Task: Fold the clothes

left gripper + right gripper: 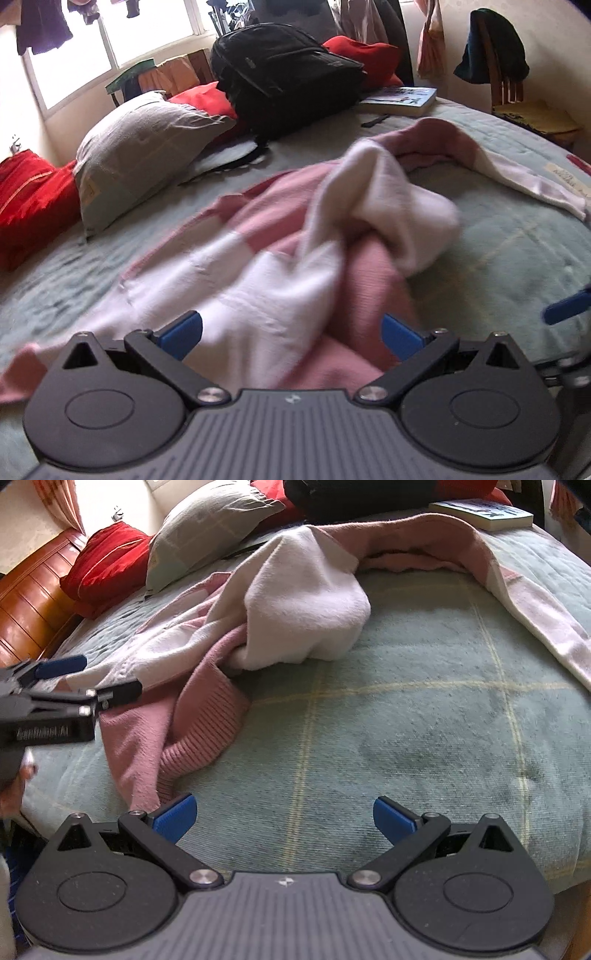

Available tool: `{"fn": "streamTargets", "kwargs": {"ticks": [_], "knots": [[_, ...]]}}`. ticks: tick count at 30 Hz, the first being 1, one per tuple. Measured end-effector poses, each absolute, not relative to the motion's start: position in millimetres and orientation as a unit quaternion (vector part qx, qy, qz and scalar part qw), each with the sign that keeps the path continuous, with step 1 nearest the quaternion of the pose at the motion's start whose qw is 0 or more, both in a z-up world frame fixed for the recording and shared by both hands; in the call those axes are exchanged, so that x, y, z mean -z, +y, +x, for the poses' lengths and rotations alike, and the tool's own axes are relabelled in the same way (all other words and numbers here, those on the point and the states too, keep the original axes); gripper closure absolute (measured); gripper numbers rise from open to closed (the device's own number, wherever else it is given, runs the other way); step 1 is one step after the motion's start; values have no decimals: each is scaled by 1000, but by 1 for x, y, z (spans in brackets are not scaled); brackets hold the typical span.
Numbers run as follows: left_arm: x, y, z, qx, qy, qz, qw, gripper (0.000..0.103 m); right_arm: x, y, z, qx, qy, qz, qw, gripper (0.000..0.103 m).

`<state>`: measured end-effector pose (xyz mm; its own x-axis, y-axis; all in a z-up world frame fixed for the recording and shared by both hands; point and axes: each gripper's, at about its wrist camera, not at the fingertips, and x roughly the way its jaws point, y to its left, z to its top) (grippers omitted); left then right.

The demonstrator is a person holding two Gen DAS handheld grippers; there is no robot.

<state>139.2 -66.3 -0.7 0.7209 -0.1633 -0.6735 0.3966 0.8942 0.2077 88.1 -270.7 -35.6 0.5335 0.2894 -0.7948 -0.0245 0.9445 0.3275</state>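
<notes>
A pink and white knitted sweater (266,266) lies crumpled on the green checked bedspread (517,251). Its white part is bunched up in the middle (306,609), and one sleeve (532,602) runs out to the right. My left gripper (291,334) hovers open over the sweater's near part, with nothing between its fingers. In the right wrist view the left gripper (112,675) shows at the left edge, above the pink ribbed hem (199,738). My right gripper (284,816) stands open over bare bedspread, right of the hem. One of its blue fingers (567,306) shows at the left view's right edge.
At the head of the bed are a grey pillow (140,155), red cushions (33,206), a black backpack (288,74) and a book (400,99). A wooden chair (517,99) with a dark garment stands at the right. A wooden headboard (29,602) is on the left.
</notes>
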Motion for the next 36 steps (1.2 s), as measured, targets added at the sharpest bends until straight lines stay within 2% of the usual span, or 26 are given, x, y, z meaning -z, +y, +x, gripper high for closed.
{"fn": "streamTargets", "kwargs": {"ticks": [8,19,25,30,36], "knots": [[27,-79,108,132,372,137,909,1,44,-270,87,-86,471,114,870,0],[15,-72,105,105,372,109,916,1,46,-270,81,-67,465,80,879,0],[4,-74,106,174,374,64,909,1,46,-273,75,-58,464,68,881,0],[13,-93,115,186,385,75,901,1,45,-278,70,-63,464,72,880,0],[26,-106,131,238,421,18,875,1,45,-285,64,-65,466,81,879,0]]}}
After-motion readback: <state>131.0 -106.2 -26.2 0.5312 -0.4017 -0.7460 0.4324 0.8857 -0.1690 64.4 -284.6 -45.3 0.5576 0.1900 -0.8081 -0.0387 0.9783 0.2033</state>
